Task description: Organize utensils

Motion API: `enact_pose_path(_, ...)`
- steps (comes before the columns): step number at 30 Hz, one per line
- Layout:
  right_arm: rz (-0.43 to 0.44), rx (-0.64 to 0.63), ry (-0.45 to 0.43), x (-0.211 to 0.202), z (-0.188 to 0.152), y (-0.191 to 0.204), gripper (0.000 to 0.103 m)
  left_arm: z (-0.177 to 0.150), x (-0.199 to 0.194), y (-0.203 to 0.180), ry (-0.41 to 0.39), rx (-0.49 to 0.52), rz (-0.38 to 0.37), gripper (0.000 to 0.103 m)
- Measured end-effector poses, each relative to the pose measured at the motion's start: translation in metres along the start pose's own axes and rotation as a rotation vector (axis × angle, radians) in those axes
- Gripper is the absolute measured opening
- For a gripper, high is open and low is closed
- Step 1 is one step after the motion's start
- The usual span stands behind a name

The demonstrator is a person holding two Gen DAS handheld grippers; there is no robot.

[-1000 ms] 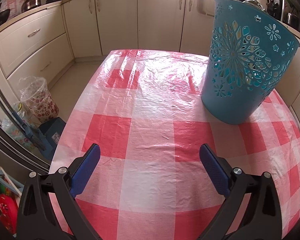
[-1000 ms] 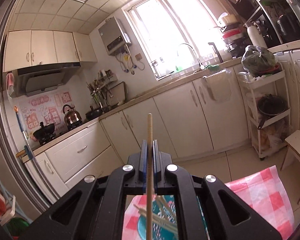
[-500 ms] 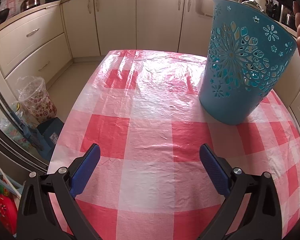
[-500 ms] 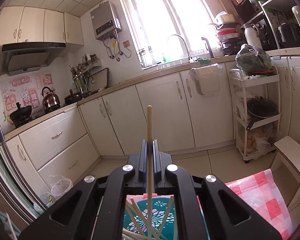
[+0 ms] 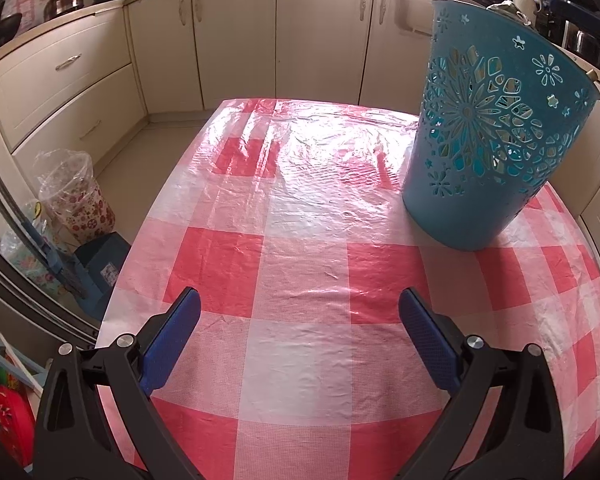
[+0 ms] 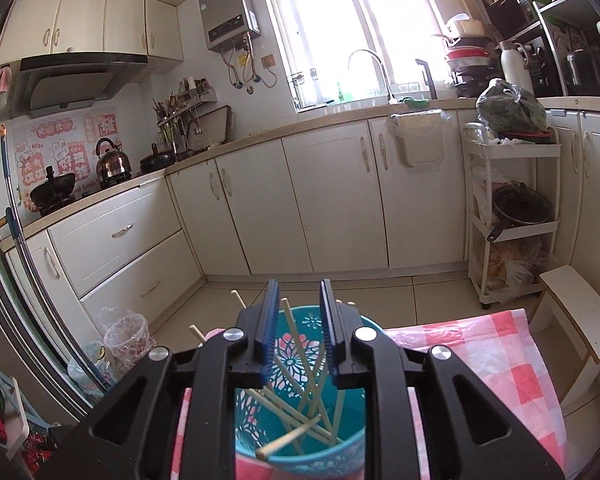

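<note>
Now right gripper [image 6: 299, 322] above basket [image 6: 300, 432], jaws just parted, empty; chopsticks [image 6: 300, 372] inside.

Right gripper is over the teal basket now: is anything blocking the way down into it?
Nothing visible does. The right gripper is open directly above the teal perforated plastic basket; only the wooden chopsticks already lying inside show between its jaws.

Left gripper [image 5: 300, 322] wide; right gripper [image 6: 299, 312] just parted, empty.
</note>
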State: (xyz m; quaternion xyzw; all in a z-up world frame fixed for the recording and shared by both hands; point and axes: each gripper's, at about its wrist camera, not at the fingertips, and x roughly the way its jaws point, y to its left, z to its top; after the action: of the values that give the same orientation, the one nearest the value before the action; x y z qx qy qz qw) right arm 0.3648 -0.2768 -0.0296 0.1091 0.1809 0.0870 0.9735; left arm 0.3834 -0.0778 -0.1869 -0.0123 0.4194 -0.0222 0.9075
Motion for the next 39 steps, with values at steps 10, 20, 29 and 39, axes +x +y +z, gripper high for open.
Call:
enact_pose_path(10, -0.136, 0.043, 0.162, -0.066, -0.079, -0.018, 0.062, 0.000, -0.001, 0.001, -0.007, 0.000, 0.013, 0.095)
enact_pose_path(20, -0.185, 0.077, 0.348, -0.078, -0.130, -0.017, 0.072, 0.001, -0.048, 0.007, -0.045, -0.002, 0.067, 0.095)
enact_pose_path(29, -0.142, 0.060, 0.319, -0.138, -0.113, 0.021, 0.090, -0.003, -0.165, 0.022, -0.168, 0.009, 0.059, 0.095)
enact_pose_path(39, -0.121, 0.021, 0.262, -0.227, -0.083, 0.068, 0.095, -0.034, -0.284, 0.015, -0.192, 0.069, 0.070, 0.095)
